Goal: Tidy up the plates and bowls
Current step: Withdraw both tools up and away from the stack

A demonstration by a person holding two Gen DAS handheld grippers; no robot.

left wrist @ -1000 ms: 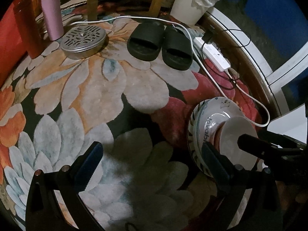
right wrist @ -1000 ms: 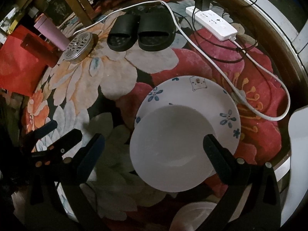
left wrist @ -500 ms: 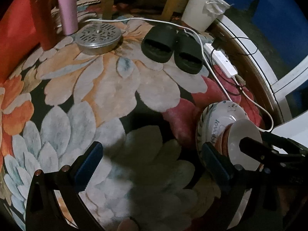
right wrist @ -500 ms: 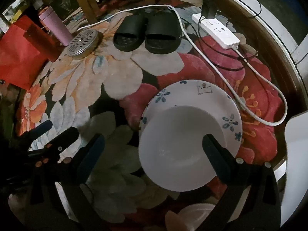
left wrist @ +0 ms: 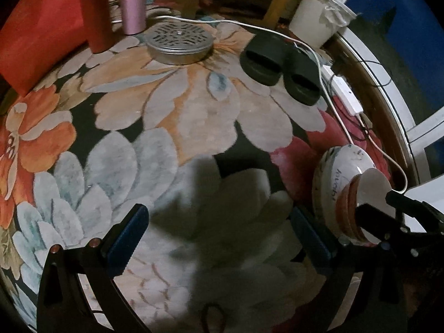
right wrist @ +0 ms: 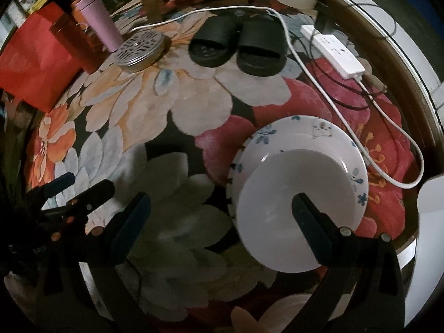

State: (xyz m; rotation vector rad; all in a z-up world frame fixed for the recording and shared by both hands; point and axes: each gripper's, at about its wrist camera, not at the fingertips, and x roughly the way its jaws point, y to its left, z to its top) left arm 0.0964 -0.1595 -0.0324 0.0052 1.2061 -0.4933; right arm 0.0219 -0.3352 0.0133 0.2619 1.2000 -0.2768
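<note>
A white bowl (right wrist: 294, 208) sits inside a larger white plate with blue flowers (right wrist: 319, 138) on the floral rug. In the left wrist view the stack stands at the right: the patterned plate (left wrist: 333, 177) with the bowl (left wrist: 373, 191) in it. My right gripper (right wrist: 222, 219) is open above the rug, its right finger (right wrist: 310, 222) in front of the bowl. My left gripper (left wrist: 219, 236) is open and empty over the rug, left of the stack. It shows at the left edge of the right wrist view (right wrist: 75, 197).
Black slippers (right wrist: 238, 47), a round metal tin (right wrist: 141, 50), a pink tumbler (right wrist: 102, 19) and red bag (right wrist: 36, 61) lie at the rug's far side. A white power strip (right wrist: 335, 52) and cables run along the right. A white bucket (left wrist: 319, 22) stands behind.
Both grippers have drawn back and to the left. The plate and bowl now sit further right in both views. Both grippers stay open.
</note>
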